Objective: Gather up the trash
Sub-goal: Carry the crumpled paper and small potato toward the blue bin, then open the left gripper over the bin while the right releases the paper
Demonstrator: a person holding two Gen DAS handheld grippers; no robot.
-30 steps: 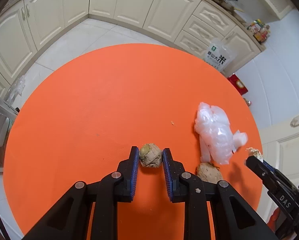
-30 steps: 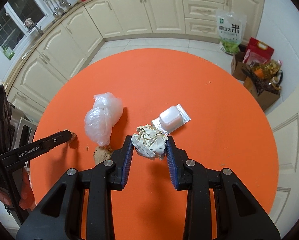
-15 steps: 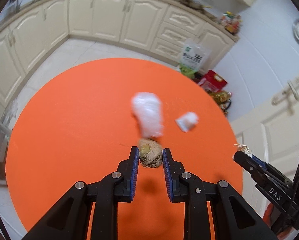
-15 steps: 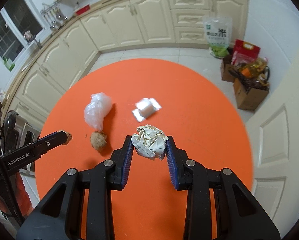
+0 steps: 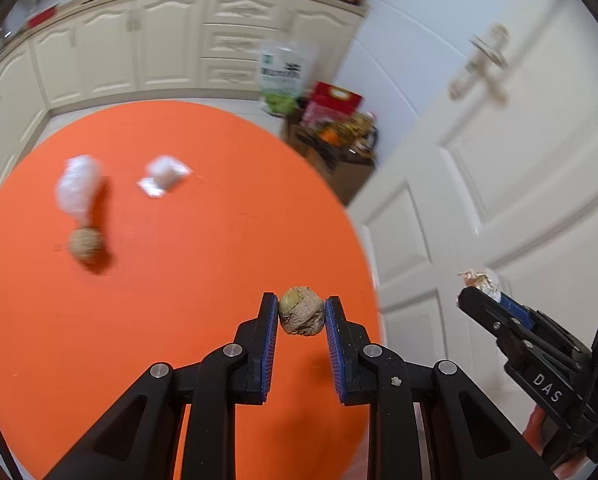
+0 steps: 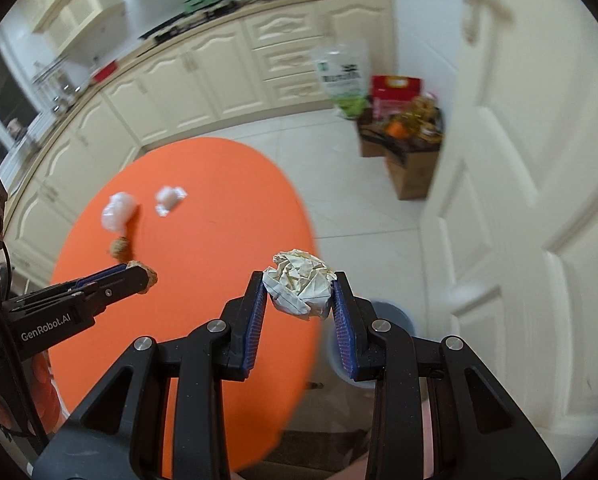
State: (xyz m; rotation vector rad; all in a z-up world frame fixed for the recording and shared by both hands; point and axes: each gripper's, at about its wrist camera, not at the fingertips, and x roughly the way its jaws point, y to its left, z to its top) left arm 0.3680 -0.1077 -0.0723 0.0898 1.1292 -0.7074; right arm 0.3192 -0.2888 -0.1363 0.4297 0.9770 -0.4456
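Between the blue pads of the left gripper, a brownish ball, pinched and held above the near edge of the round orange table. Between the pads of the right gripper, a crumpled paper wad, clamped over the floor past the table's rim, a grey bin just below. Back on the tabletop, blurred: a clear plastic bag, a second brown ball touching it, a white blister pack nearby.
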